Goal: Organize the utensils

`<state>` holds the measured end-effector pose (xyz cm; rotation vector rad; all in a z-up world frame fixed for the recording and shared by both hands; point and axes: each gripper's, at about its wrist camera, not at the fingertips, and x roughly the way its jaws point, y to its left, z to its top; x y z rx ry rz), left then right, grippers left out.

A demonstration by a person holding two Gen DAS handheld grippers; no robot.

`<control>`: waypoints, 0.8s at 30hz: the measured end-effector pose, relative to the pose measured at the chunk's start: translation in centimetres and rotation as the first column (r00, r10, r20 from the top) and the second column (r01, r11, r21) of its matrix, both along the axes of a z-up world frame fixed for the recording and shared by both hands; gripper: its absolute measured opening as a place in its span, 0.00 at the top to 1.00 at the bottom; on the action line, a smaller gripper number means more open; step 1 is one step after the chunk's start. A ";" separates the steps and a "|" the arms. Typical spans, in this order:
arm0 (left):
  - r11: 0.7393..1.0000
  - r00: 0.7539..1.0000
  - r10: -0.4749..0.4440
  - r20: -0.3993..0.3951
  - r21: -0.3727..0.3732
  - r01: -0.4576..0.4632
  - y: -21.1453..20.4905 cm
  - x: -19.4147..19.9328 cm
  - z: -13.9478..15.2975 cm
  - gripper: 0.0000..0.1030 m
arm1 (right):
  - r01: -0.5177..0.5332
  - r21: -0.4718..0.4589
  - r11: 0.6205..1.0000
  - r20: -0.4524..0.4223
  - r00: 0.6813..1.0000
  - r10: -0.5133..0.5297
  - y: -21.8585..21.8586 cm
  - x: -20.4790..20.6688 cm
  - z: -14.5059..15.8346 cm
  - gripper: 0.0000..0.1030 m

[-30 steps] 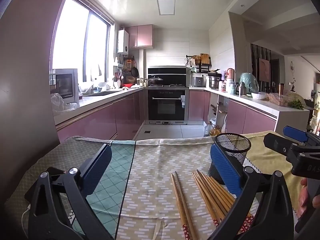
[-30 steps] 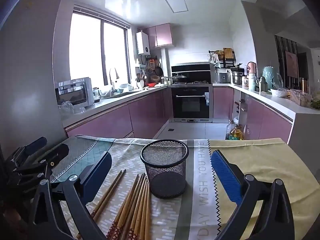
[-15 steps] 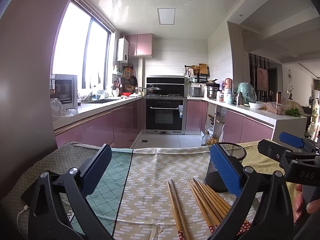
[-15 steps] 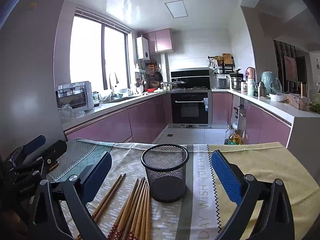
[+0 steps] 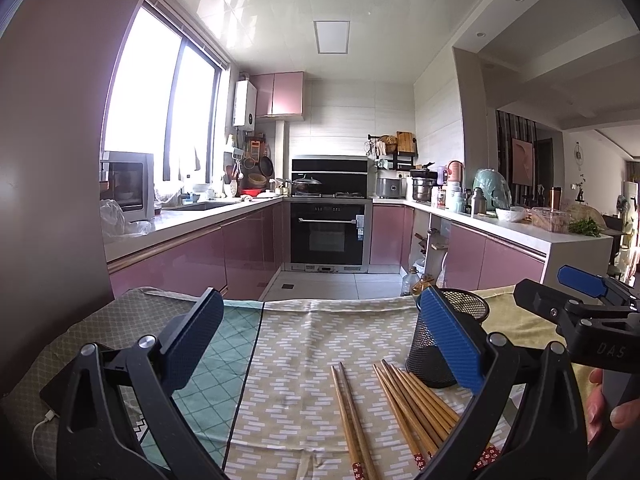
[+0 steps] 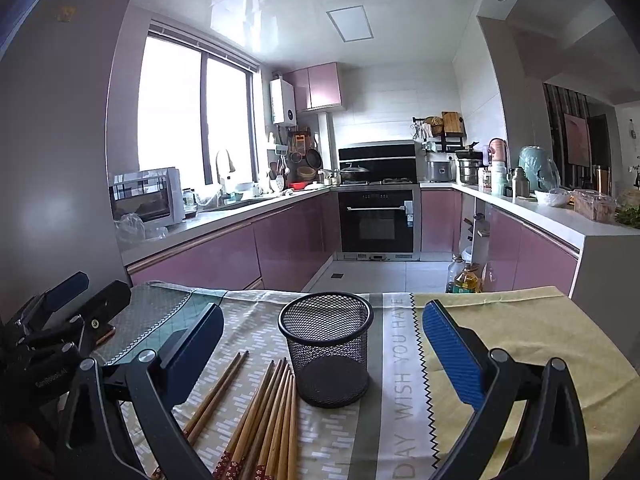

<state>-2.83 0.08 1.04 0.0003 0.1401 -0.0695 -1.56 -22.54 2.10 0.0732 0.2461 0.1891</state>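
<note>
Both tools rose slightly | left tool (image 5: 320, 336), right tool (image 6: 320, 344) jaws apart, empty | wooden chopsticks (image 6: 264, 412) beside black mesh cup (image 6: 326, 350)

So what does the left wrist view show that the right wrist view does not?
Only the left wrist view: a phone with a white cable at the table's left edge, and fingers holding the right gripper.

Only the right wrist view: printed words on the cloth, and the mesh cup unobstructed and empty.

Both views: the chopsticks lying flat beside the cup, and open grippers.
</note>
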 end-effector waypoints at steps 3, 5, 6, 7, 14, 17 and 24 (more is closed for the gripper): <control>1.000 1.000 0.001 0.002 0.001 -0.001 -0.1 0.0 0.0 0.06 | 0.000 -0.002 1.000 0.002 1.000 0.000 0.0 0.0 0.0 0.06; 1.000 1.000 0.004 0.006 0.000 -0.004 -0.2 -0.2 0.0 0.06 | 0.000 -0.001 1.000 0.001 1.000 0.000 0.0 0.1 0.0 0.06; 1.000 1.000 0.002 0.006 -0.001 -0.002 -0.2 -0.2 0.0 0.06 | 0.000 0.000 1.000 0.000 1.000 0.000 -0.1 0.1 0.0 0.06; 1.000 1.000 0.003 0.007 -0.001 -0.003 -0.2 -0.2 0.0 0.06 | -0.001 0.000 1.000 -0.001 1.000 0.001 -0.1 0.1 0.1 0.06; 1.000 1.000 0.000 0.006 0.000 0.000 -0.2 -0.3 0.1 0.06 | 0.001 -0.002 1.000 0.001 1.000 -0.001 -0.1 0.0 0.0 0.06; 1.000 1.000 -0.001 0.006 0.000 0.001 -0.2 -0.3 0.1 0.06 | 0.000 -0.002 1.000 -0.002 1.000 0.000 0.0 0.0 0.0 0.06; 1.000 1.000 0.000 0.006 0.001 0.000 -0.1 -0.3 0.1 0.06 | -0.003 -0.004 1.000 -0.004 1.000 0.003 0.0 0.0 -0.1 0.06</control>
